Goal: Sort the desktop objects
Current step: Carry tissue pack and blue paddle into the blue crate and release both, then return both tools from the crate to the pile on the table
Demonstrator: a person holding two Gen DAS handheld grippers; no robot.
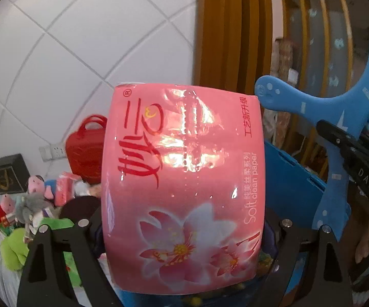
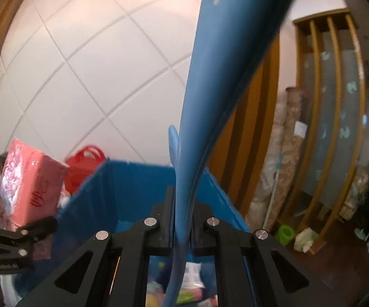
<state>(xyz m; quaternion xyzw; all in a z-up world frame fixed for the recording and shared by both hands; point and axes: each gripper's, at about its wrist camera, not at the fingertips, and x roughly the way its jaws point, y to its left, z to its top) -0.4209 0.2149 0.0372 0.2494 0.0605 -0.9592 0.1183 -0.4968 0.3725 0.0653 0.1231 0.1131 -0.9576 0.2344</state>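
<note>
Figure: both tongs loaded above the bin. My left gripper stands wide, its jaws closed on a pink, glossy plastic-wrapped pack of tissue paper printed with flowers — a soft, squarish block that needs a broad span to be held by its sides. My right gripper is pinched nearly shut on a flat, thin blue plastic piece with curved arms and pale markings; gripped edge-on at its narrow end, it rises stiffly upward from the jaws. Below and ahead of both lies the open blue rigid-walled storage bin, with a few small packets visible on its floor — in my judgement the destination for both items. To the left, a cluttered surface holds soft plush toys, a red handled bag and a small dark box, apparently not yet sorted. White wall tiles form the background.
</note>
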